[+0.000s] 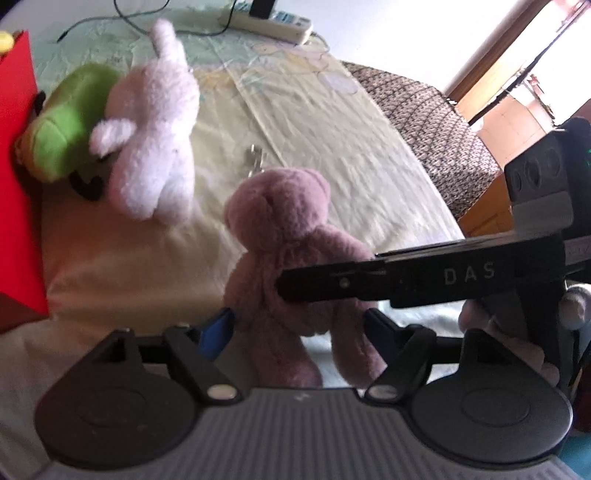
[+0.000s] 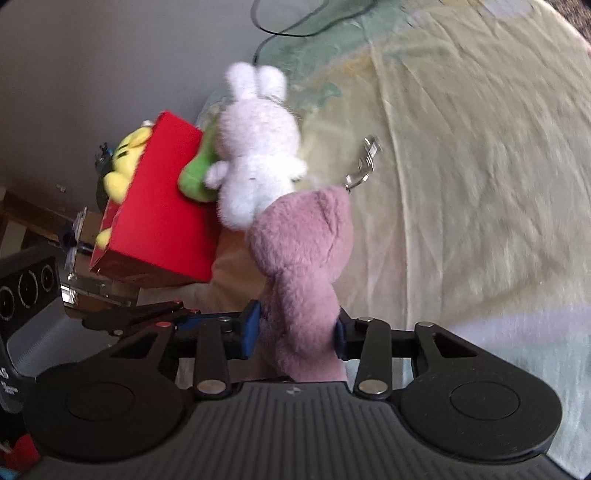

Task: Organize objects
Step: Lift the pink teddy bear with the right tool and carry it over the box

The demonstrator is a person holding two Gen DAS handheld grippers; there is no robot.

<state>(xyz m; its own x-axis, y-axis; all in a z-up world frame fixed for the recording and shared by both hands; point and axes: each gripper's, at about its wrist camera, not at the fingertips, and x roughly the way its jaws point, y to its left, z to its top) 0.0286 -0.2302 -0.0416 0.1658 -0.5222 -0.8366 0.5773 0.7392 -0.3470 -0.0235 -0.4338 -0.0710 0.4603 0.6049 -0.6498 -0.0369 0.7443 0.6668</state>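
Observation:
A pink plush bear (image 1: 284,236) (image 2: 299,251) stands upright over the pale bed sheet (image 1: 332,129), a metal clasp (image 2: 364,162) on its head. My right gripper (image 2: 295,334) is shut on the bear's body, and its blue pads dent the fur. One of its black fingers (image 1: 369,284) crosses the bear in the left wrist view. The bear's legs hang between the jaws of my left gripper (image 1: 301,325), which is open, its pads close beside the fur. A white bunny (image 1: 155,140) (image 2: 255,162) and a green plush (image 1: 70,122) lean on a red box (image 2: 159,221).
A yellow plush (image 2: 123,166) sits inside the red box (image 1: 18,147) at the bed's left edge. At the far end of the bed lie a power strip (image 1: 269,22) and a dark cable (image 2: 295,29). A patterned blanket (image 1: 436,122) covers the right edge.

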